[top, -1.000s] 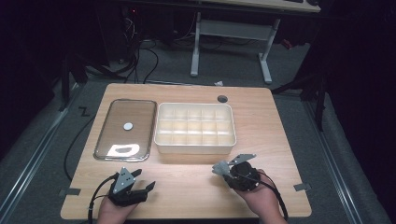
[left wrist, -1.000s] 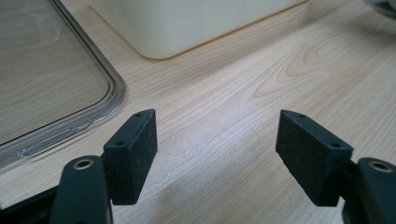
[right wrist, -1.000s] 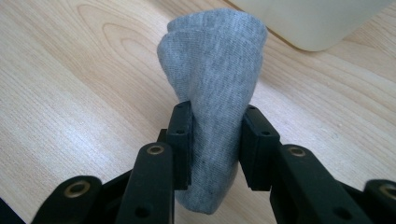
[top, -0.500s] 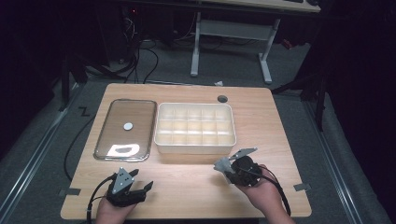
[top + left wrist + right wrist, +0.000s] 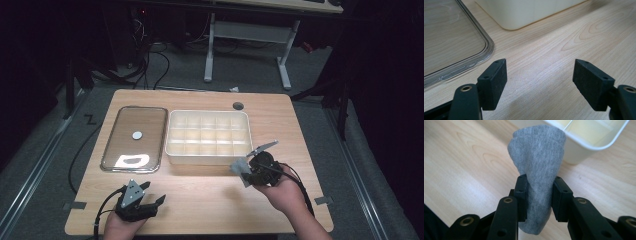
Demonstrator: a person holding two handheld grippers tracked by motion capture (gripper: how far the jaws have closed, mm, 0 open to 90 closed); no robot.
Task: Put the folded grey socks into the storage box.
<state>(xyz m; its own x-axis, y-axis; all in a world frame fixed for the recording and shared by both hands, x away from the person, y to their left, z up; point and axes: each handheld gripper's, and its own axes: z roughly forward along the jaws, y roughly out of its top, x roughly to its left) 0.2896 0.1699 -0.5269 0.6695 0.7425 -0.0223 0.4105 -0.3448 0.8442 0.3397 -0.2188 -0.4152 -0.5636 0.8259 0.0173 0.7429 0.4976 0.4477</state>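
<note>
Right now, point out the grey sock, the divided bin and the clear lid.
grey sock (image 5: 536,167), right gripper view, upper bunched fabric.
divided bin (image 5: 207,156), high view, near wall.
clear lid (image 5: 135,150), high view, near end of its flat panel.

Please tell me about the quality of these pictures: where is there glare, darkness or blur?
High view: the room around the table is nearly black, and a bright glare patch sits on the clear lid. Left gripper view: evenly lit and sharp on the fingers. Right gripper view: the grey sock is sharp, while the compartment box behind it looks overexposed and soft.
</note>
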